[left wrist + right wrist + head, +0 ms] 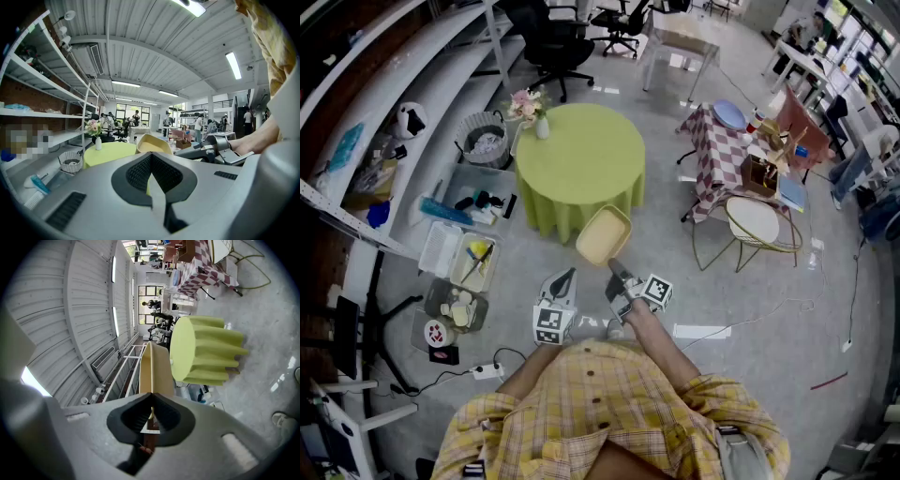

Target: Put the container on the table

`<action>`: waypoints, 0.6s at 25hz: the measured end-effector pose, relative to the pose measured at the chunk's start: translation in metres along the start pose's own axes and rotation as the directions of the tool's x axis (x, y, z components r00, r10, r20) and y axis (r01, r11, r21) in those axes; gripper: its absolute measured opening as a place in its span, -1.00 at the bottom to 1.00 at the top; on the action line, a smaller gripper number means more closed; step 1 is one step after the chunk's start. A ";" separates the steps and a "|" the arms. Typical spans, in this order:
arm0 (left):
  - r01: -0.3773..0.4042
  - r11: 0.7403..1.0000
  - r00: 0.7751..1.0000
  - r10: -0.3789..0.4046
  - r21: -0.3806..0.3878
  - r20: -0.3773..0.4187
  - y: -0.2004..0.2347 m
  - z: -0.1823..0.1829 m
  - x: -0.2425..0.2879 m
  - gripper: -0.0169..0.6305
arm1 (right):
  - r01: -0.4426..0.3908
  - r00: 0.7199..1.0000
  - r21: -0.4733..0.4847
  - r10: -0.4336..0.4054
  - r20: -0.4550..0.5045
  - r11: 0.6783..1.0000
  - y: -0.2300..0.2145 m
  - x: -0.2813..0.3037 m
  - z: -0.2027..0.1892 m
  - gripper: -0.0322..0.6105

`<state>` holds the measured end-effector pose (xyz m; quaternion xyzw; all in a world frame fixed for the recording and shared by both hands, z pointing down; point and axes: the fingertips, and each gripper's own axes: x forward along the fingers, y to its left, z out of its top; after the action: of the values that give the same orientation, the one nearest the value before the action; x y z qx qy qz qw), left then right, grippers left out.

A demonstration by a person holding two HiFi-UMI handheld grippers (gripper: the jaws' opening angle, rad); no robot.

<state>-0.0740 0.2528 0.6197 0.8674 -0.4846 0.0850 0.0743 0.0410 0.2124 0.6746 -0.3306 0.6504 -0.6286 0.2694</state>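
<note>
Off the table's (581, 159) near edge, container (603, 236) held aloft.
Right gripper (615, 270) is clamped on its rim, seemingly just short of the table; left gripper (566, 277) pinched together, empty.

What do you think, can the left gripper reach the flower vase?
Probably not yet. The left gripper hangs by the person's body, its jaws together and empty, and the flower vase stands on the far side of the green table. Nothing blocks the way; the person likely must step closer.
</note>
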 end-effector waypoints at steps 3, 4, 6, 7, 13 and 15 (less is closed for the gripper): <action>0.019 1.000 1.000 -0.019 -0.005 -0.018 -0.006 -0.003 -0.001 -0.93 | 0.010 1.000 0.006 -0.010 0.004 1.000 -0.001 -0.004 0.000 -0.86; 0.020 1.000 1.000 -0.020 -0.007 -0.018 -0.007 -0.003 -0.001 -0.94 | 0.013 1.000 0.003 -0.013 0.003 1.000 -0.002 -0.005 0.001 -0.86; 0.015 1.000 1.000 -0.015 -0.012 -0.015 -0.006 -0.003 0.000 -0.93 | 0.013 1.000 -0.007 -0.013 -0.003 1.000 -0.003 -0.005 0.002 -0.86; 0.012 1.000 1.000 -0.013 -0.014 -0.015 -0.006 -0.003 0.000 -0.93 | 0.009 1.000 -0.012 -0.009 -0.009 1.000 -0.003 -0.004 0.002 -0.86; 0.002 1.000 1.000 -0.002 -0.014 -0.020 -0.005 -0.006 0.003 -0.93 | 0.004 0.999 -0.018 -0.005 -0.041 1.000 -0.003 0.000 0.000 -0.86; 0.000 1.000 1.000 0.000 -0.020 -0.020 -0.006 -0.006 0.006 -0.93 | 0.012 0.999 -0.024 -0.013 -0.042 1.000 -0.003 0.000 0.004 -0.86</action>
<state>-0.0664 0.2520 0.6265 0.8657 -0.4847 0.0890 0.0879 0.0439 0.2096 0.6774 -0.3243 0.6613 -0.6295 0.2477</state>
